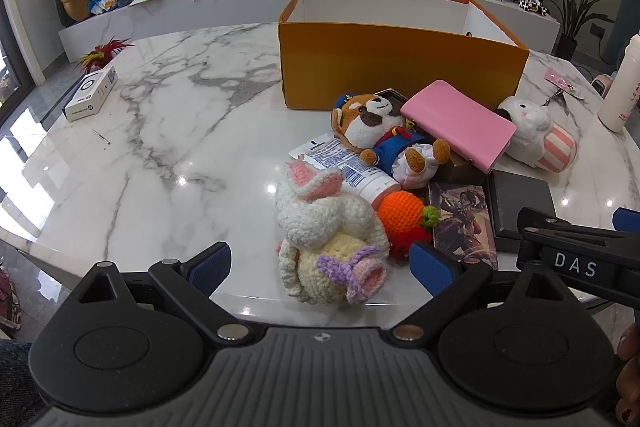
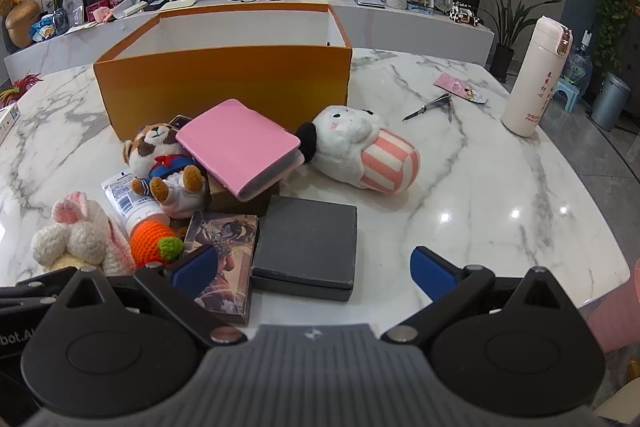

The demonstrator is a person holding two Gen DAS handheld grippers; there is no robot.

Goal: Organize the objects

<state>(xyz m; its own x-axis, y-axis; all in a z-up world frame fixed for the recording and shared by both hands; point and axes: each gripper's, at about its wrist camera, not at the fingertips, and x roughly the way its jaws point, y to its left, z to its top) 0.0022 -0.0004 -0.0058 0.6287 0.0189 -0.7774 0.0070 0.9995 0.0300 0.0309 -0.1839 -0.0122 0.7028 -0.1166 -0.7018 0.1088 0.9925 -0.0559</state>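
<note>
Left wrist view: the left gripper (image 1: 320, 267) is angled down over the marble bench (image 1: 160, 131), jaws spread wide and gripping nothing. A crocheted rabbit (image 1: 328, 239) lies on the bench between the blue pads (image 1: 210, 265), apart from both. Just behind it lie a crocheted orange carrot (image 1: 402, 213) and a white lotion tube (image 1: 348, 167). A plush dog in a blue sailor suit (image 1: 384, 135) rests on the tube. A pink wallet (image 1: 460, 127) leans across the pile in front of the open orange box (image 1: 400, 67). A white plush in a striped cup (image 1: 536, 135) lies to the right.

Right wrist view: the right gripper (image 2: 316, 267) is angled down, jaws fully apart and empty. A dark grey box (image 2: 308, 243) lies flat on the bench between the pads, untouched. An illustrated card box (image 2: 224, 251) lies beside it, partly behind the left pad. A white flask (image 2: 536, 75) stands upright, far right.
</note>
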